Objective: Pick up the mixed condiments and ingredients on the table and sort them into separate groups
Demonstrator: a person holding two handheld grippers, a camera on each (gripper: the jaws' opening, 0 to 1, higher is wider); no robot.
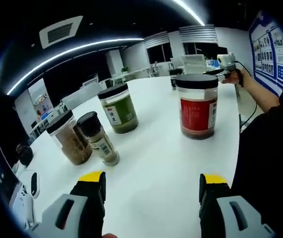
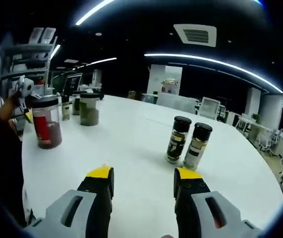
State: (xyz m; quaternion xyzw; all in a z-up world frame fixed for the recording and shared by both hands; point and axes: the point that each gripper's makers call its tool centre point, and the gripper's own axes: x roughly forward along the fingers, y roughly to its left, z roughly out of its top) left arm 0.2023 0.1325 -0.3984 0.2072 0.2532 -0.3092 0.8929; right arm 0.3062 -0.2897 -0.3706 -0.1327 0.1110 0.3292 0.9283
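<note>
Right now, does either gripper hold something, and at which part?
Nothing is held. The left gripper is open above the bare white table, and the right gripper is open too, short of the two spice bottles.

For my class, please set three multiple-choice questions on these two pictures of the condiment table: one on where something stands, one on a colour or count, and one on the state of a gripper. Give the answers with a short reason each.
1. In the right gripper view, where do the two slim black-capped bottles stand?
A. Side by side, upright, ahead of the right gripper
B. Stacked one on the other
C. Lying flat at the table's edge

2. What colour is the label on the big jar nearest the person's sleeve?
A. Blue
B. Red
C. Yellow

3. How is the left gripper?
A. Shut on a bottle
B. Shut on a jar
C. Open, holding nothing

Answers:
1 A: the slim bottles stand together beyond the right gripper.
2 B: the red-labelled jar shows a red panel.
3 C: the left gripper has its jaws apart over the bare table.
</note>
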